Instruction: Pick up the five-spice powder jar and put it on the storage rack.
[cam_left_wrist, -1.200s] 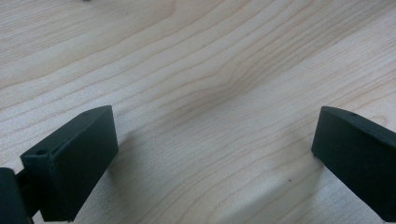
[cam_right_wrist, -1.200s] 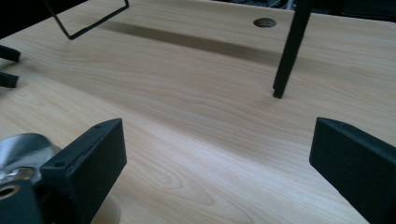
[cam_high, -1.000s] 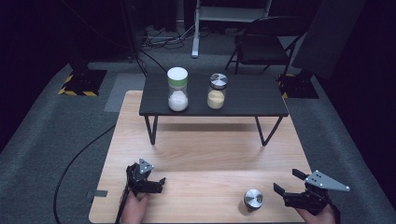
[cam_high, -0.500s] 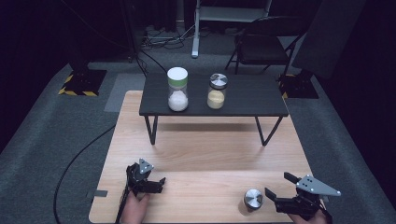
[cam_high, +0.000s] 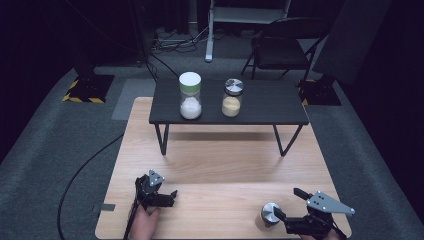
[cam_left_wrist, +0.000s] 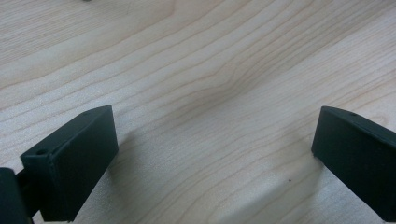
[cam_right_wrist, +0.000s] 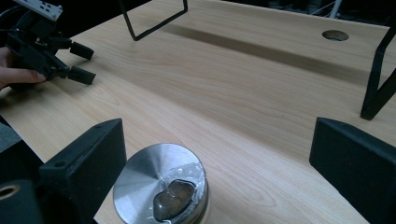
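high view first: a broad pale wooden tabletop (cam_high: 220, 165) is seen bearing a low black metal-legged shelf (cam_high: 280, 112) at its far half, presumably raised so that jars are stored off the work surface. on that shelf a tall clear jar with a white lid and white grains (cam_high: 190, 95) and, just beside it but apart, a shorter clear jar with a silver lid and yellowish grains (cam_high: 232, 97) are stood upright. the near half of the tabletop is left as working room, and both tools are rested there by a person's hands. the right gripper (cam_high: 285, 206) is held at the near right corner with its jaws spread wide; in the right gripper view the small round jar with a shiny metal lid (cam_right_wrist: 161, 189) is found close against one jaw, part way into the gap, not pinched, which suggests an approach lined up for a grasp. this small jar stands upright near the front edge (cam_high: 270, 214). the left gripper (cam_high: 174, 197) is parked at the near left, jaws spread over bare wood, nothing between them, apparently kept out of the way.
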